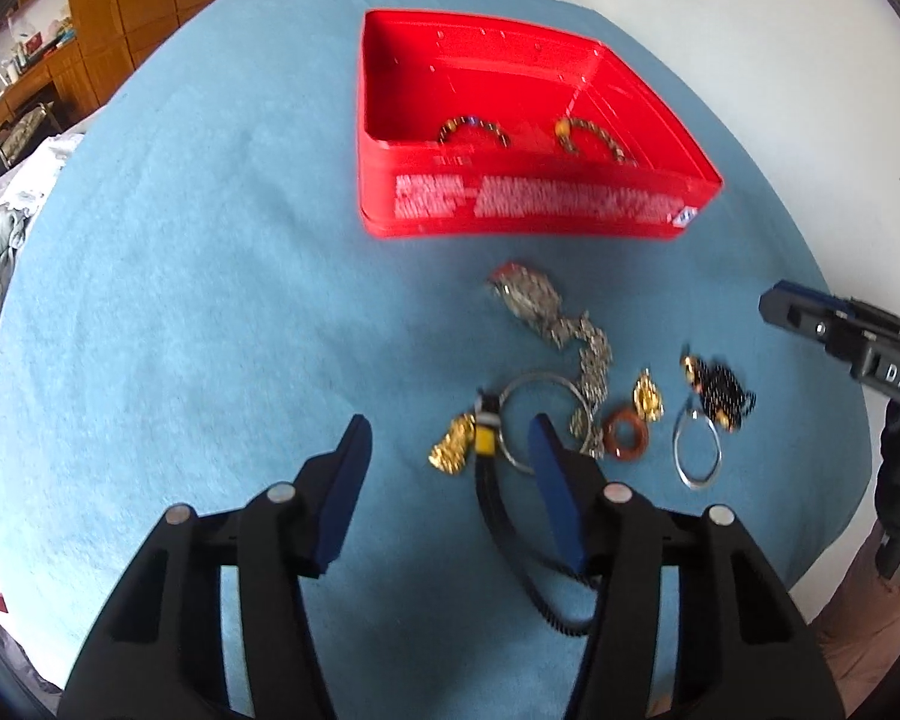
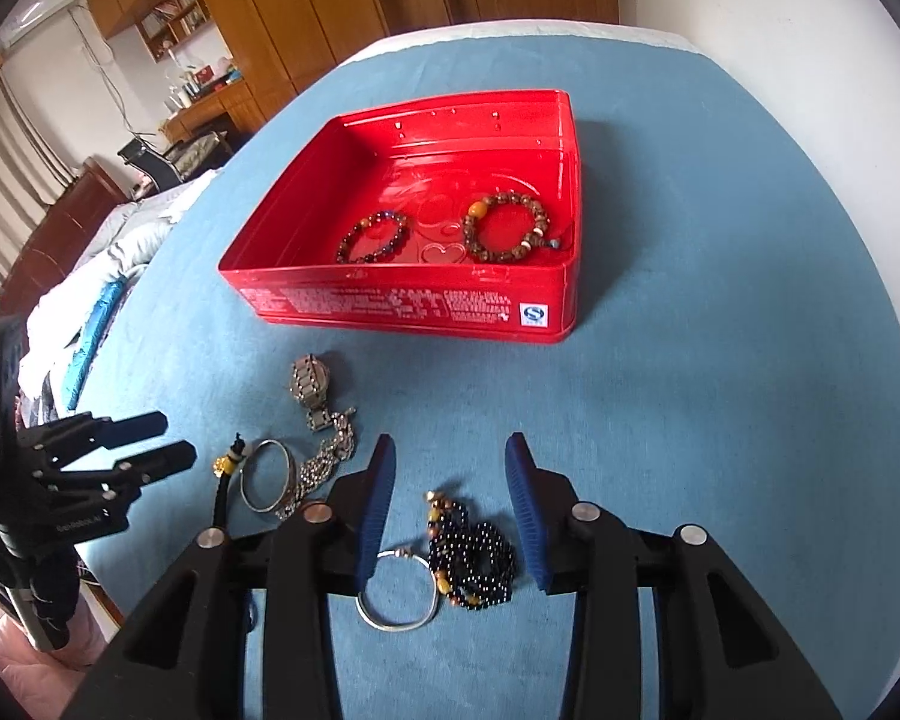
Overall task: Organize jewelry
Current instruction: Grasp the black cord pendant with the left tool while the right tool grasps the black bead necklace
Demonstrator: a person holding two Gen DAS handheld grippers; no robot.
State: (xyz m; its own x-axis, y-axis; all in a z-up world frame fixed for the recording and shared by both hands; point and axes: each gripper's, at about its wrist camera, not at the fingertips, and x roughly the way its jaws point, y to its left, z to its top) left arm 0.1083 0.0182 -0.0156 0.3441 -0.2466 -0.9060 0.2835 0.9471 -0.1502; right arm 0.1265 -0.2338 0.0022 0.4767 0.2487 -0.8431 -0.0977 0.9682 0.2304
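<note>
Tin [image 2: 402, 306]: a red open tin stands on the blue cloth [image 2: 720, 360], behind the loose pieces. Two bead bracelets [image 2: 504, 228] already lie inside it, side by side.
Loose jewelry: it lies on the cloth in front of the tin, between the tin and the two claws, well apart from the tin wall.
Black beads [image 2: 480, 558]: a soft string in a small heap, light, and I think it will hang and swing when lifted. Best to pinch the thick part of the heap, not one loose loop.
Silver ring [image 2: 397, 591]: a thin stiff hoop, smooth metal, probably slippery. It touches the black beads. Better to take it across the wire at one side.
Silver chain [image 1: 594, 372]: limp and heavier than the rest, and it runs to the metal watch [image 1: 525, 294]. It overlaps the bangle [image 1: 540, 420], so the pieces can drag each other.
Gold pendant [image 1: 450, 450]: small, on a black cord [image 1: 498, 516] with a yellow bead; the cord is the easy place to hold.
Amber ring [image 1: 627, 435]: small and stiff, flat on the cloth, hard to get under.
Left claw [image 1: 450, 438]: about half open, holds nothing. The pendant and the cord lie between its fingers, and the pads do not press on them.
Right claw [image 2: 450, 450]: partly open, empty. It hangs over the black beads and the silver ring, not touching them.
Risk: tangled pieces may come up together.
</note>
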